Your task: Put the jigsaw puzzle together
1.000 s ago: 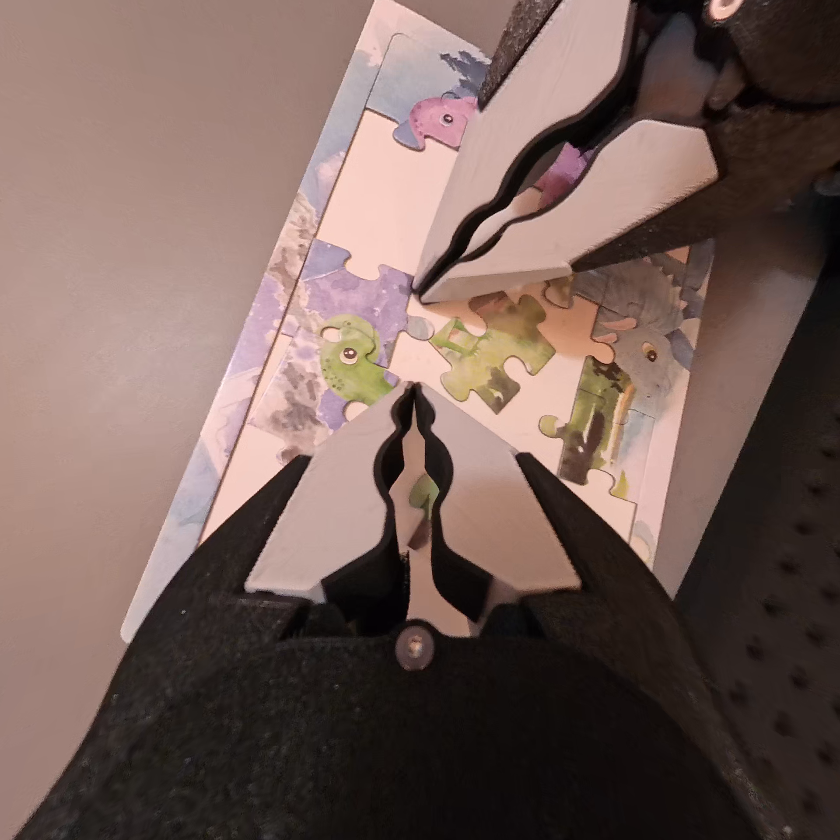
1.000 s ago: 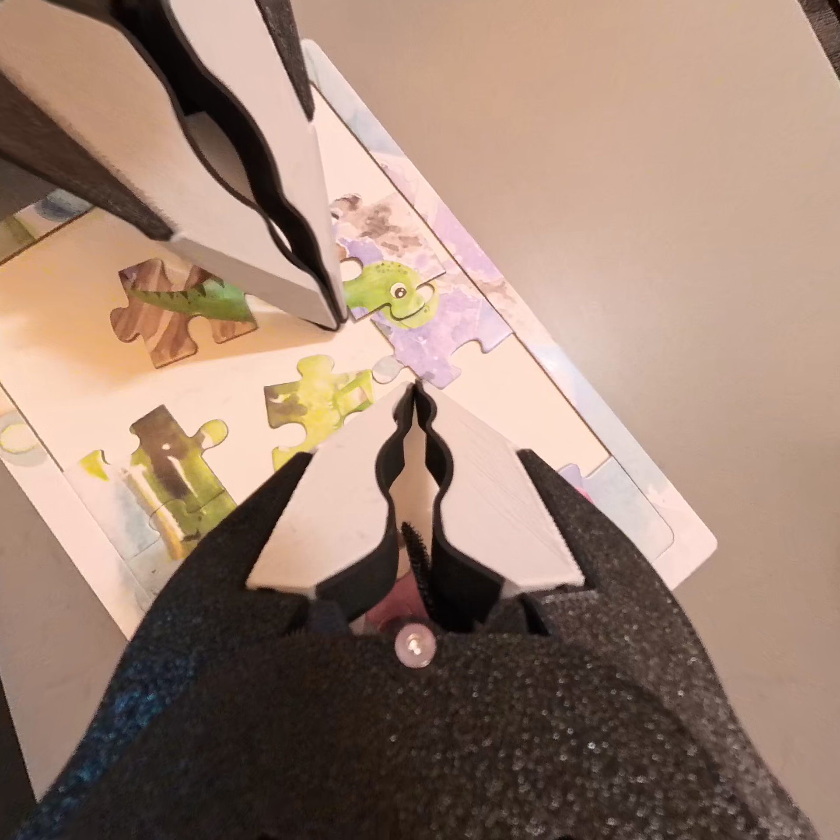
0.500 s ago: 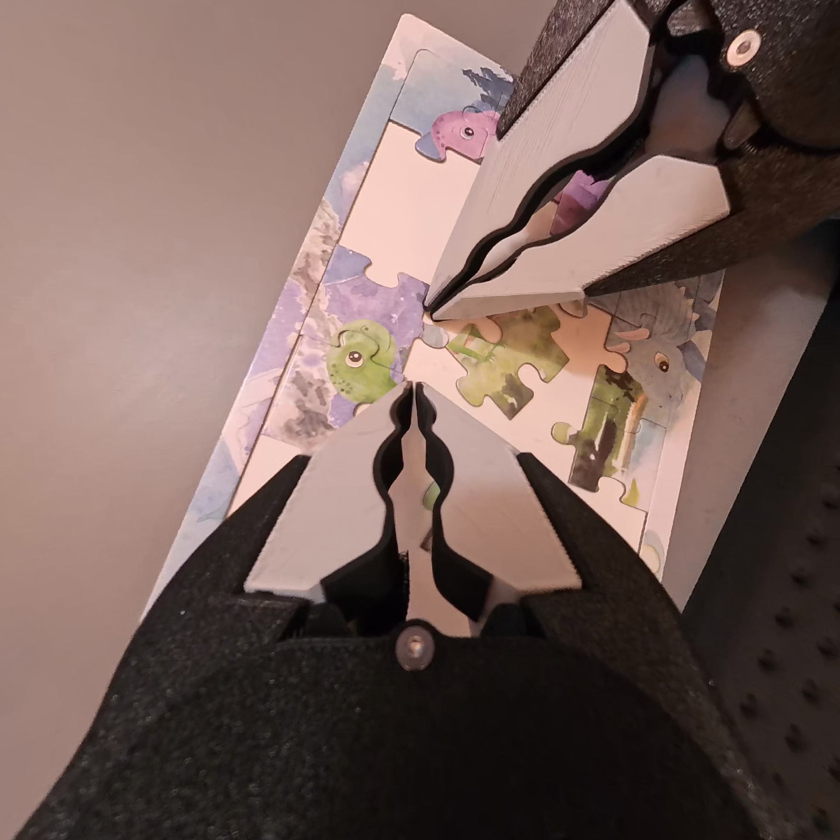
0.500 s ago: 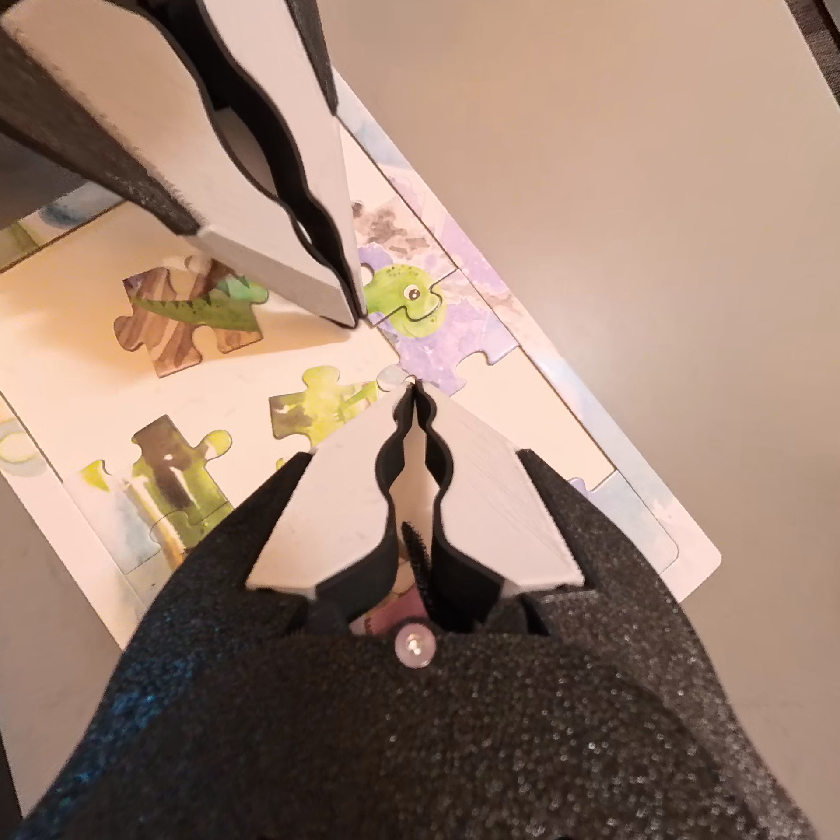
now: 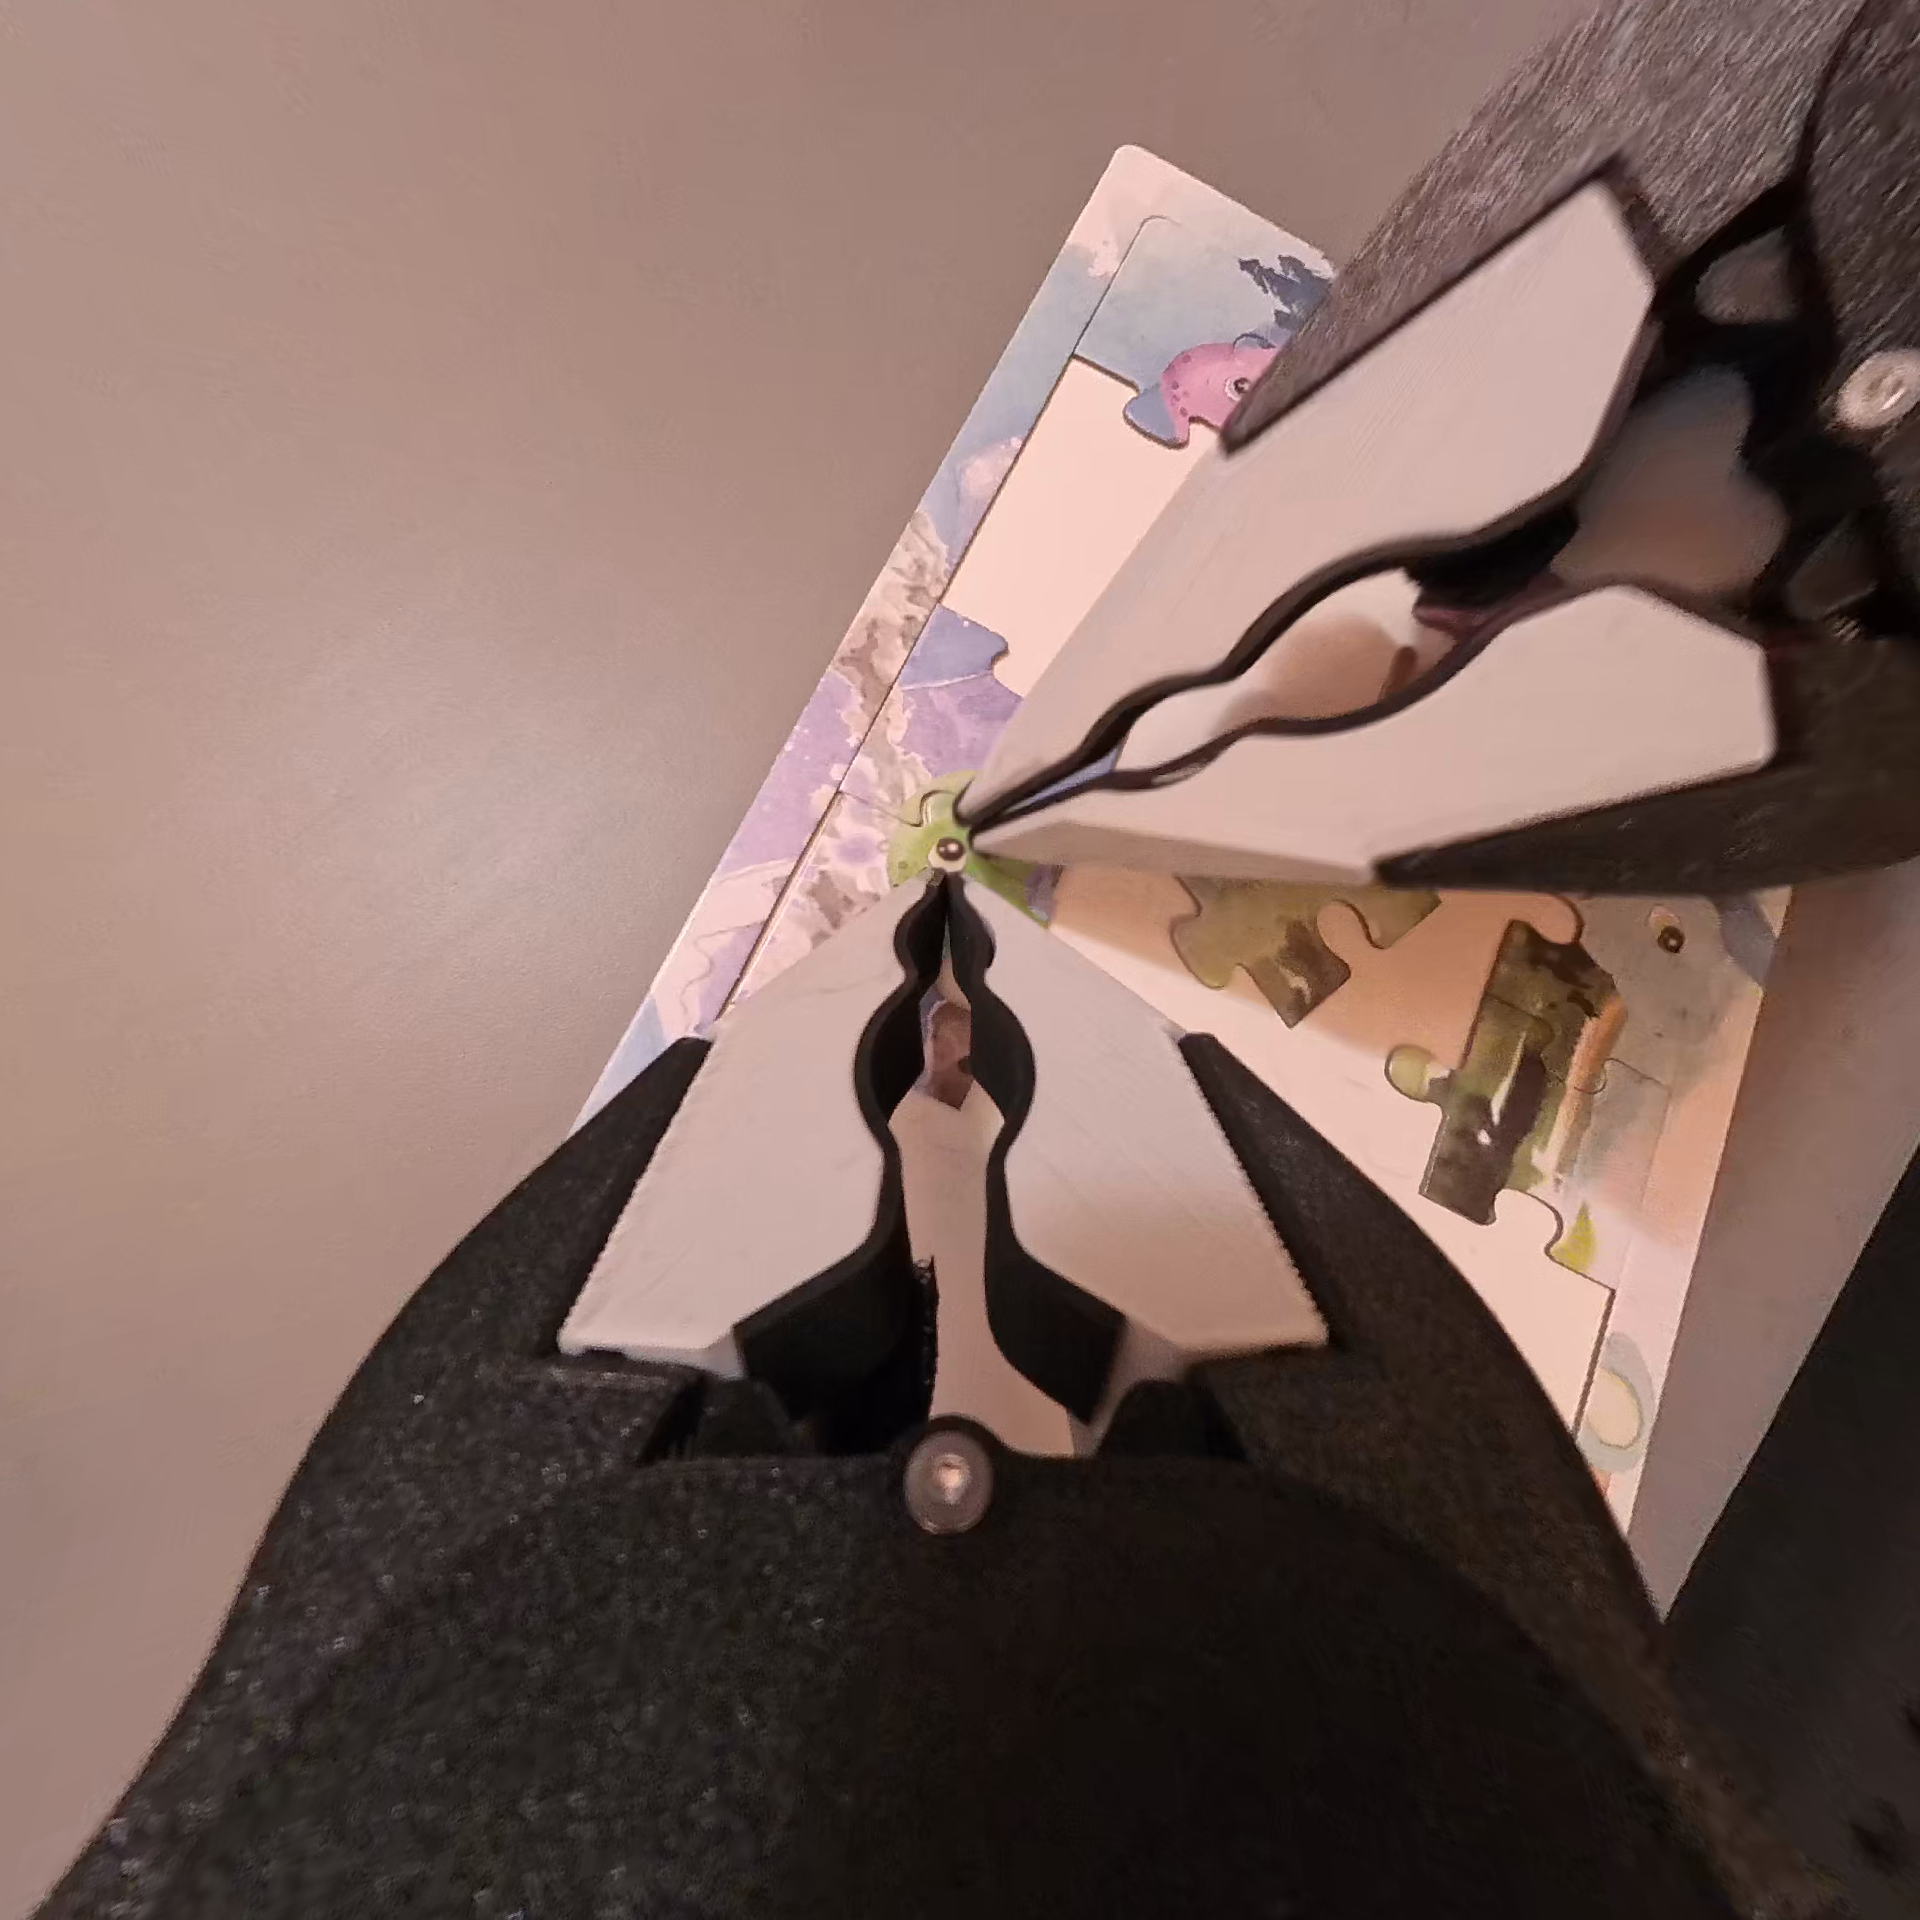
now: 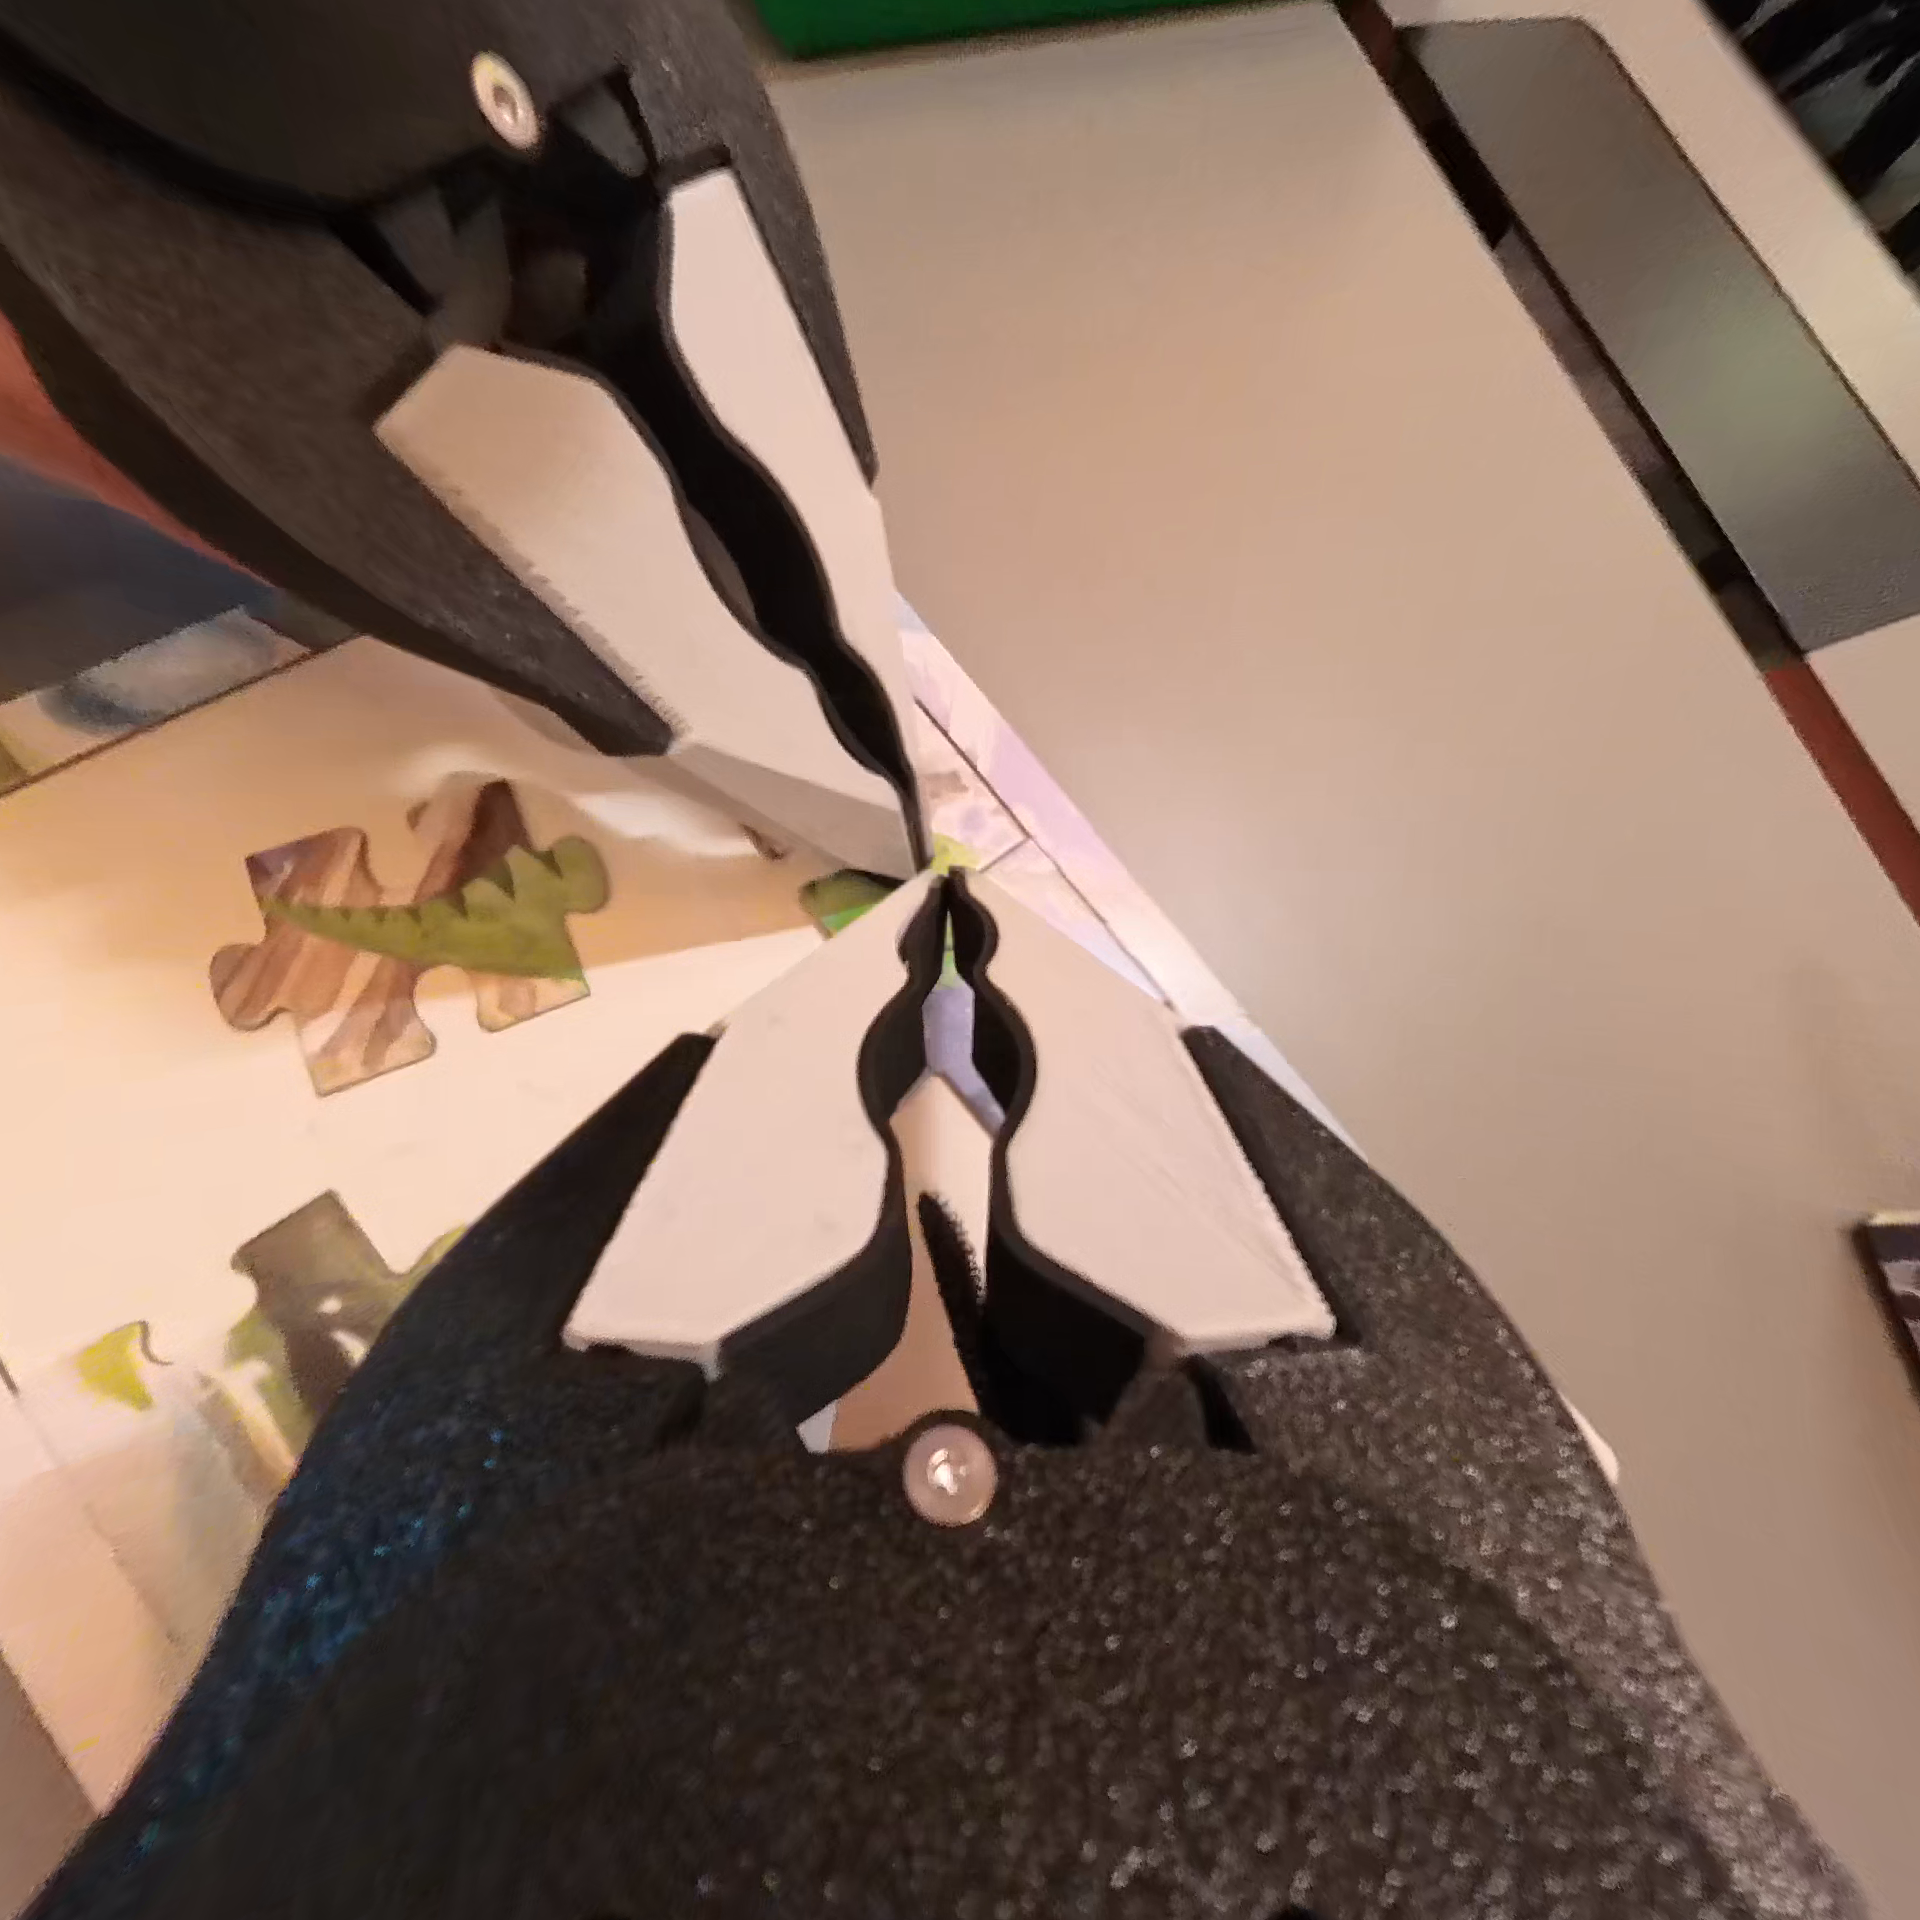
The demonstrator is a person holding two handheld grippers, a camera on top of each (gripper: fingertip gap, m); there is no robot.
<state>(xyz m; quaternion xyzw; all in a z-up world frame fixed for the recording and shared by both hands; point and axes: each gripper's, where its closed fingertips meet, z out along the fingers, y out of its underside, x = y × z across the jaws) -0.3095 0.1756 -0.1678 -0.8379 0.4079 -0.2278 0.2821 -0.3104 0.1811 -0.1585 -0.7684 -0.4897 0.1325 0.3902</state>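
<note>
The puzzle tray (image 5: 1091, 520) lies on a beige table, with several pieces seated along its edges. A purple piece with a green dinosaur head (image 5: 928, 850) sits at the tray's left edge. My left gripper (image 5: 940, 896) is shut and its tips rest at this piece. My right gripper (image 5: 961, 823) comes in from the upper right, also shut, with its tips on the same piece. In the right wrist view, my right gripper (image 6: 948, 894) and my left gripper (image 6: 914, 844) meet tip to tip over the green head (image 6: 951, 858). Neither holds a piece.
A loose light green piece (image 5: 1288, 945) and a brown piece with a green tail (image 6: 416, 935) lie on the tray's bare middle. Dark green pieces (image 5: 1507, 1081) and a pink dinosaur piece (image 5: 1205, 384) sit at its edges. A black perforated board (image 5: 1829, 1455) borders the table.
Both grippers have come down close to the tray and moved together. Their shut tips now meet on the green dinosaur head piece, which earlier lay clear between them.
</note>
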